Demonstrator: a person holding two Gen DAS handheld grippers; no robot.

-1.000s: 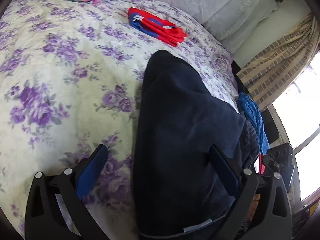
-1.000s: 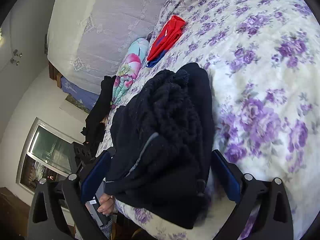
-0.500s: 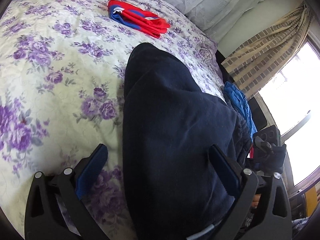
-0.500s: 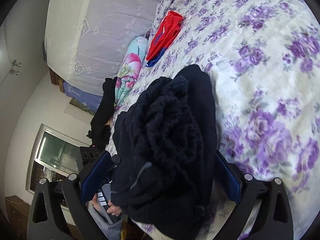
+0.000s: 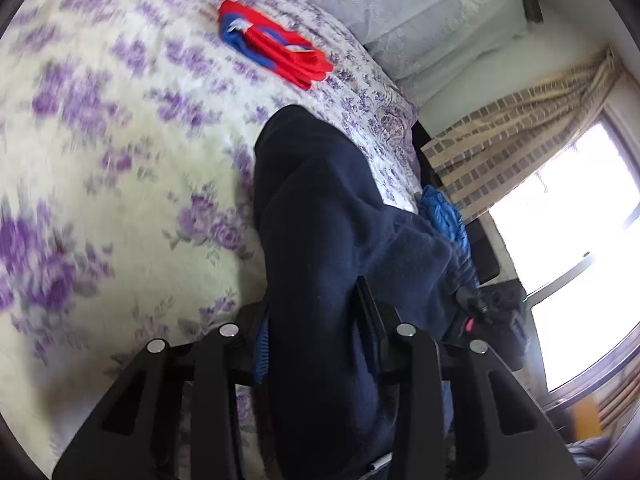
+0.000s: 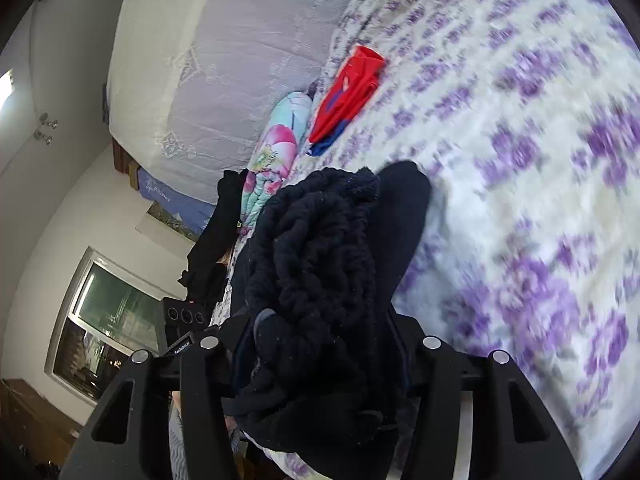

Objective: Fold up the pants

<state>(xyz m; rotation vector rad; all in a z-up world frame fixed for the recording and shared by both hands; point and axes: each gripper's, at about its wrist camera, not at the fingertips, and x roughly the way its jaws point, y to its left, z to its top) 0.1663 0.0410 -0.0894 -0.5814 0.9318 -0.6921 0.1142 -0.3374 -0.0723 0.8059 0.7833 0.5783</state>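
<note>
The left gripper [image 5: 312, 344] clamps its jaws on the dark navy fleece pants [image 5: 320, 208]. The right gripper [image 6: 316, 344] pinches the bunched waistband, above the purple-flowered white bedspread [image 6: 520, 160]

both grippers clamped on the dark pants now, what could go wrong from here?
1. The right gripper holds a thick bunched wad of the dark pants, likely several layers; lifting may carry the bunching into the fold or drop a layer.
2. The left gripper bites a narrow ridge of cloth, so an uneven pull could slip or skew the fold.
3. The pants lie near the bedspread edge and might slide off.
</note>
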